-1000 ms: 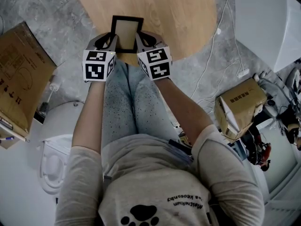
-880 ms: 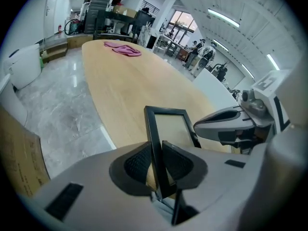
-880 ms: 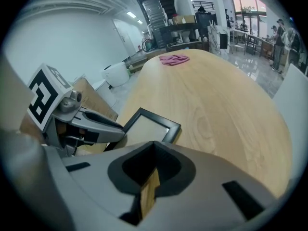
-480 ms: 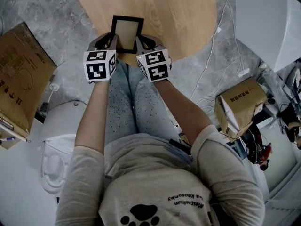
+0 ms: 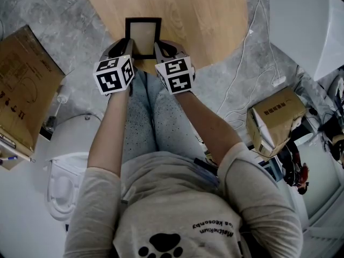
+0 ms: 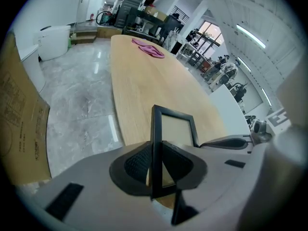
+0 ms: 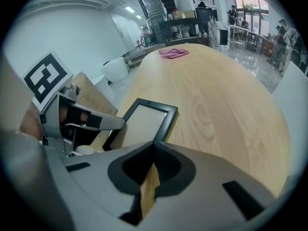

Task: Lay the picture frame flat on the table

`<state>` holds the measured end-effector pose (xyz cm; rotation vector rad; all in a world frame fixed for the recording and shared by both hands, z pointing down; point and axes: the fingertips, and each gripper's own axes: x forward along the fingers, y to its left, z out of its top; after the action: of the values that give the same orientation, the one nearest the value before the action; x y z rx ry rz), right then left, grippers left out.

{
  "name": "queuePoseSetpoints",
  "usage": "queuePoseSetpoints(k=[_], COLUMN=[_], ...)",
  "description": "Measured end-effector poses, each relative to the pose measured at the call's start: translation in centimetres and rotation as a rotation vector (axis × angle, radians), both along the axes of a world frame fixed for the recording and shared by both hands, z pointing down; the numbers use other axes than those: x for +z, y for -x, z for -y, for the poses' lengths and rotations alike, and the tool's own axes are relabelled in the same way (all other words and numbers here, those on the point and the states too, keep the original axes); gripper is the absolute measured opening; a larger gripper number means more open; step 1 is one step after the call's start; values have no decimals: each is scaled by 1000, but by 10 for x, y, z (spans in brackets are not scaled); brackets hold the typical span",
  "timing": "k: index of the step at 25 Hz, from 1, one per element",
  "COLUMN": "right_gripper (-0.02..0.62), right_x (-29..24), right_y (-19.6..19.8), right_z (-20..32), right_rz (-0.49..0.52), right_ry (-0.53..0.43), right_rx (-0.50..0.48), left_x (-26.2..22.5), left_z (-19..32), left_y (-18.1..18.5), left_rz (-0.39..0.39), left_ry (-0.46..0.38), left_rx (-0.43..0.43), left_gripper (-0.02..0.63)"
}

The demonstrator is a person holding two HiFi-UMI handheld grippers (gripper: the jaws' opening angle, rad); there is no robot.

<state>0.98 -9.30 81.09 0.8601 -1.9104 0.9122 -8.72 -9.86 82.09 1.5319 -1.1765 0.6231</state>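
The black picture frame [image 5: 143,35] with a pale insert is at the near edge of the round wooden table [image 5: 207,15], its face turned up toward the head camera. My left gripper [image 5: 128,46] is shut on the frame's left bar, and in the left gripper view that black bar [image 6: 156,143] runs straight between the pads. My right gripper [image 5: 160,48] is shut at the frame's right bar [image 7: 166,121], which runs down into the closed jaws. The frame's lower edge is hidden behind both grippers.
A pink cloth [image 6: 150,49] lies far down the table. A large cardboard box [image 5: 21,95] stands on the floor at the left and a smaller one [image 5: 274,120] at the right. A white cable [image 5: 244,42] trails past the table's right edge.
The frame has shifted slightly left and sits squarer to the camera. Both grippers have moved a little up toward the table with it, and the left cube has turned.
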Motion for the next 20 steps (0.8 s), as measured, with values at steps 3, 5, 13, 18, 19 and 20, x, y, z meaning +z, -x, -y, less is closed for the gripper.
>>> queuePoseSetpoints(k=[3, 5, 13, 18, 19, 20], right_gripper=[9, 9, 9, 9, 9, 9], right_x=[1, 1, 0, 3, 3, 3], right_y=[1, 2, 4, 2, 2, 2], right_z=[0, 0, 2, 2, 2, 2], right_rz=[1, 2, 5, 8, 8, 12], right_ry=[-4, -10, -23, -32, -31, -29], right_rx=[-7, -18, -26, -18, -12, 0], left_x=[0, -3, -15, -6, -6, -6], left_z=[0, 0, -10, -14, -14, -13], left_y=[1, 4, -8, -10, -10, -10], left_rz=[-6, -6, 103, 98, 94, 91], left_ry=[-2, -11, -106, -79, -78, -78], left_rx=[-2, -6, 258, 262, 257, 254], left_gripper=[80, 86, 9, 9, 9, 9])
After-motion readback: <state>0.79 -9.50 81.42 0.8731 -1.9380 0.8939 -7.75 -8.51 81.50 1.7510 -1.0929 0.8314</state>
